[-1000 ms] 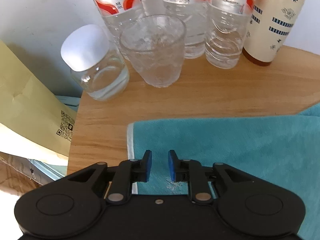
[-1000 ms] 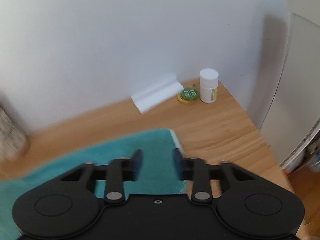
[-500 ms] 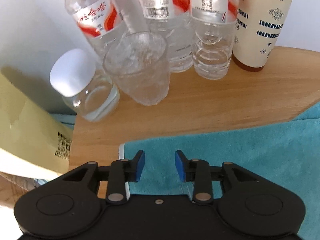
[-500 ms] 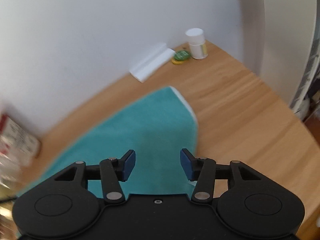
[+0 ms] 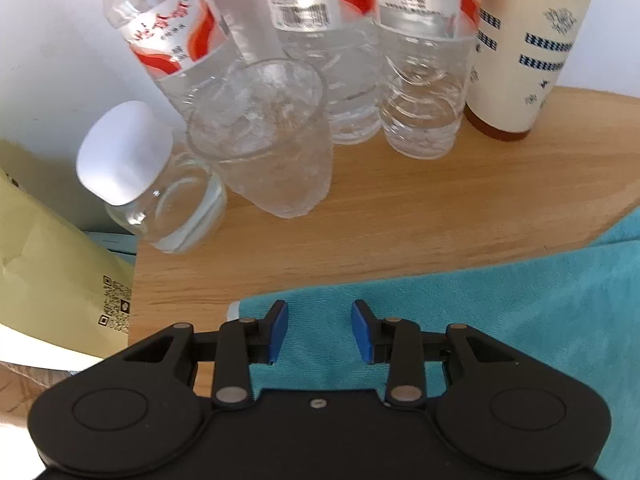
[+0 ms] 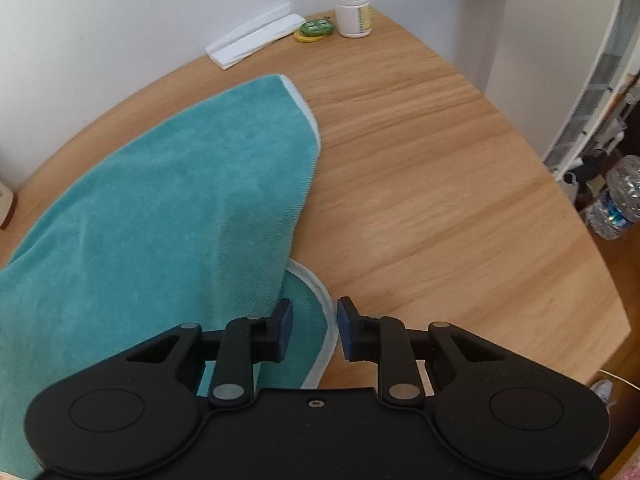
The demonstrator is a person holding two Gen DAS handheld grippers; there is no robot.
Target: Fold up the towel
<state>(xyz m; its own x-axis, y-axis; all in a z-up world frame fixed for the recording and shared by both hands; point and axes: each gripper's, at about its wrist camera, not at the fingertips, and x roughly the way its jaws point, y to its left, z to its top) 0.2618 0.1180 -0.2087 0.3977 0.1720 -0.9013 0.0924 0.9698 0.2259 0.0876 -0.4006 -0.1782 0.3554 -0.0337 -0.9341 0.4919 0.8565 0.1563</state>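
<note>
My left gripper (image 5: 319, 332) hangs with its jaws apart and empty over the near corner of the towel (image 5: 500, 320); my right gripper (image 6: 314, 330) is spread too, straddling the white-trimmed hem. The teal towel lies on the wooden table (image 6: 440, 184), one layer already lapped over another at my right end. I judge I'm between folds; next, both grippers must pinch the edge. The bottles (image 5: 420, 80) and glass (image 5: 272, 140) stand close beyond my left.
</note>
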